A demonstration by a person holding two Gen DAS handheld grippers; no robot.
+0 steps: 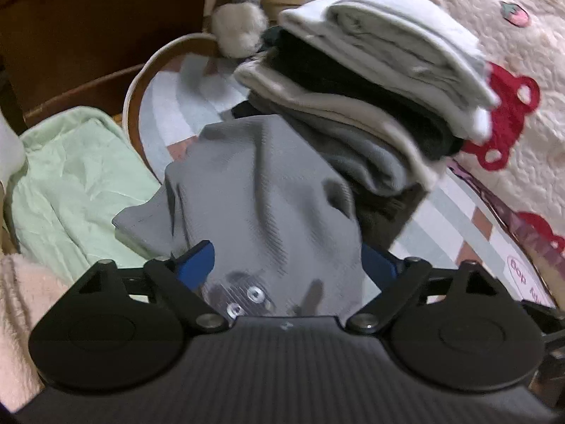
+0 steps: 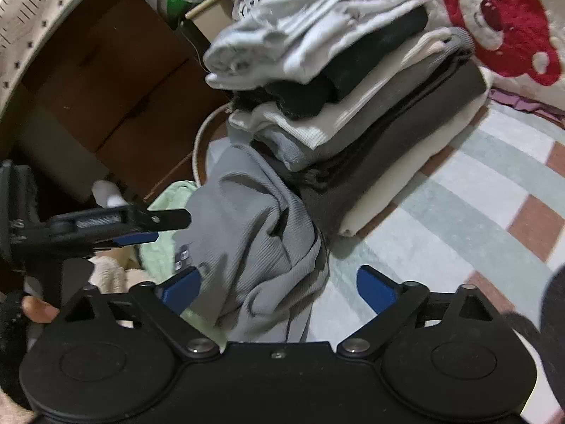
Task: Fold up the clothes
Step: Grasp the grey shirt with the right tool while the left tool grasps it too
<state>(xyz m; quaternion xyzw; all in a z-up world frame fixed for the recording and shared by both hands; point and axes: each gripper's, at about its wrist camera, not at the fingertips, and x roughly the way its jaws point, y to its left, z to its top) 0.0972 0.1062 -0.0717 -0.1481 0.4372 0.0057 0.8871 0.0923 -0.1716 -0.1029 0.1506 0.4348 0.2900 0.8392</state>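
A crumpled grey ribbed garment [image 1: 261, 194] [image 2: 247, 233] lies heaped against the foot of a tall stack of folded clothes [image 1: 370, 81] [image 2: 353, 88]. The stack has white, black, cream and grey layers. My left gripper [image 1: 286, 263] is open, its blue fingers [image 1: 196, 261] spread wide, and the grey cloth fills the gap between them and covers the fingertips. The right wrist view shows that left gripper [image 2: 155, 228] side-on at the garment's left edge. My right gripper [image 2: 277, 286] is open, with the garment's lower folds lying between its fingers, nearer the left one.
A checked pastel rug [image 1: 176, 99] [image 2: 459, 212] lies underneath. To the left are a pale green cloth [image 1: 70, 176] and brown cardboard boxes [image 2: 106, 70]. Plush toys [image 1: 240, 24] sit behind the stack, and a cream blanket with red bear patches [image 2: 494, 17] is at the right. A person's hand [image 2: 35, 309] shows lower left.
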